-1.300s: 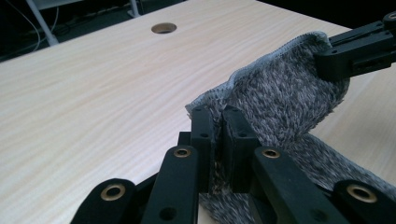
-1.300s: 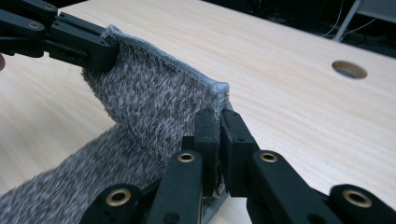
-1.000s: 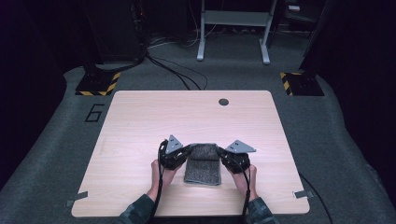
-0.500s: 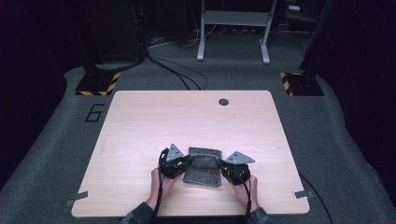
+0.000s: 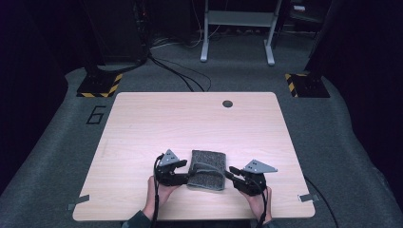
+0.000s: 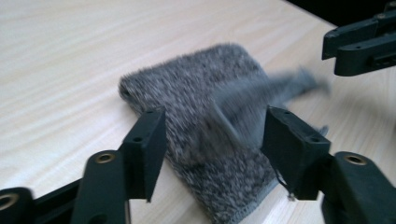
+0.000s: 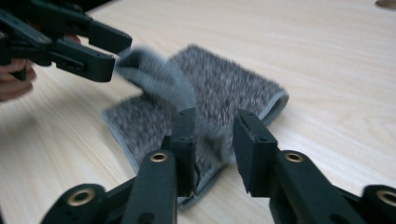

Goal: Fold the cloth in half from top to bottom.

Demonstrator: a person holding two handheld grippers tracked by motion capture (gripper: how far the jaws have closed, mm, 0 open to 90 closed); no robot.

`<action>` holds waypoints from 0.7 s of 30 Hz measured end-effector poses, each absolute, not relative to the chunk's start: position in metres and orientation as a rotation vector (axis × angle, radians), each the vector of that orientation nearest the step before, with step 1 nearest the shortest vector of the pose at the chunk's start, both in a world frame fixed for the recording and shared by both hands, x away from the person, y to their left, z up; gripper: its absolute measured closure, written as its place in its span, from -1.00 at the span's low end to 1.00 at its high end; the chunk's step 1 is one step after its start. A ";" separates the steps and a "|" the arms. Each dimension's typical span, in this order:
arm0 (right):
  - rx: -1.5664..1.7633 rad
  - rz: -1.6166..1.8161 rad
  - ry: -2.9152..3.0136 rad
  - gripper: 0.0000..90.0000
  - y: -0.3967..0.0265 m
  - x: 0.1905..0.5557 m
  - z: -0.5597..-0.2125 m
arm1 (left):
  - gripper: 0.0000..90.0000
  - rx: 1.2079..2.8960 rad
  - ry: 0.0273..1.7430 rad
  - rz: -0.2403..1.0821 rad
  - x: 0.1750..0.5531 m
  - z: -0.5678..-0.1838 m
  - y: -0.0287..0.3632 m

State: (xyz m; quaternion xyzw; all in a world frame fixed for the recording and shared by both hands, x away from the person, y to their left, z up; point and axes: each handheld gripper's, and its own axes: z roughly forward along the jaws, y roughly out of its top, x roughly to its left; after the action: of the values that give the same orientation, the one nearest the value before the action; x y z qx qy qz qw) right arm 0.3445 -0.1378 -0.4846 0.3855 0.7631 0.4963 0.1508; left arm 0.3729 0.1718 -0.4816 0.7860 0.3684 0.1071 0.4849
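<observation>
Two claws, one grey cloth, near edge of the table.

Closest to the person, the left claw (image 6: 212, 140) stands apart around the cloth (image 5: 207, 169), and the right claw (image 7: 212, 140), also apart, sits at its other side; whether either touches the pile I cannot tell. The cloth's loose flap is blurred, so I'd pinch both layers at an edge and lift slowly. Beyond, the table (image 5: 190, 118) lies bare wood.
</observation>
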 end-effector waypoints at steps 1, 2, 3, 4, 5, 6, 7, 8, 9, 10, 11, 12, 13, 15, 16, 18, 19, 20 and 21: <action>1.115 1.437 2.172 0.48 -0.139 0.346 -0.479 | -0.21 1.901 0.901 0.271 0.374 -0.479 0.173; 1.115 1.437 2.172 0.48 -0.139 0.346 -0.479 | -0.21 1.900 0.901 0.283 0.377 -0.477 0.174; 1.128 1.430 2.164 0.43 -0.138 0.347 -0.477 | -0.22 1.895 0.912 0.287 0.379 -0.476 0.175; 1.136 1.408 2.163 0.39 -0.136 0.350 -0.476 | -0.24 1.902 0.923 0.302 0.383 -0.477 0.175; 1.156 1.384 2.165 0.33 -0.134 0.354 -0.477 | -0.26 1.935 0.923 0.311 0.387 -0.478 0.176; 1.176 1.353 2.181 0.25 -0.131 0.357 -0.478 | -0.28 1.944 0.945 0.298 0.391 -0.482 0.174; 1.202 1.319 2.194 0.19 -0.127 0.360 -0.481 | -0.32 1.961 0.963 0.282 0.394 -0.487 0.173; 1.221 1.293 2.220 0.12 -0.124 0.362 -0.485 | -0.34 1.981 0.966 0.283 0.395 -0.490 0.173; 1.241 1.261 2.236 0.05 -0.121 0.364 -0.488 | -0.36 1.991 0.972 0.264 0.396 -0.495 0.171; 1.264 1.211 2.262 -0.07 -0.116 0.365 -0.496 | -0.40 2.010 0.977 0.250 0.395 -0.499 0.170; 1.265 1.188 2.278 -0.11 -0.113 0.364 -0.500 | -0.42 2.056 0.973 0.251 0.392 -0.505 0.169; 1.265 1.188 2.278 -0.11 -0.113 0.364 -0.500 | -0.43 2.056 0.973 0.251 0.392 -0.505 0.169; 1.266 1.168 2.285 -0.14 -0.112 0.363 -0.502 | -0.43 2.066 0.976 0.250 0.390 -0.509 0.167; 1.271 1.122 2.297 -0.27 -0.109 0.361 -0.508 | -0.44 2.103 0.976 0.266 0.385 -0.513 0.166; 1.259 1.076 2.301 -0.32 -0.107 0.360 -0.512 | -0.45 2.113 0.974 0.276 0.383 -0.515 0.166; 1.265 1.061 2.305 -0.37 -0.106 0.359 -0.514 | -0.45 2.129 0.978 0.295 0.380 -0.518 0.164; 1.262 1.020 2.305 -0.50 -0.105 0.360 -0.517 | -0.48 2.134 0.987 0.315 0.377 -0.521 0.164; 1.262 1.020 2.305 -0.50 -0.105 0.360 -0.517 | -0.50 2.134 0.987 0.315 0.377 -0.521 0.164; 1.253 1.001 2.313 -0.53 -0.105 0.361 -0.518 | -0.50 2.134 0.993 0.326 0.375 -0.523 0.165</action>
State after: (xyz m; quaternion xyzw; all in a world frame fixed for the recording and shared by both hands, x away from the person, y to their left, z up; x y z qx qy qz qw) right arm 0.3615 -0.1049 -0.5176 0.4392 0.8108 0.3510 0.1627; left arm 0.3755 0.1648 -0.5225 0.8330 0.3877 0.1274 0.3735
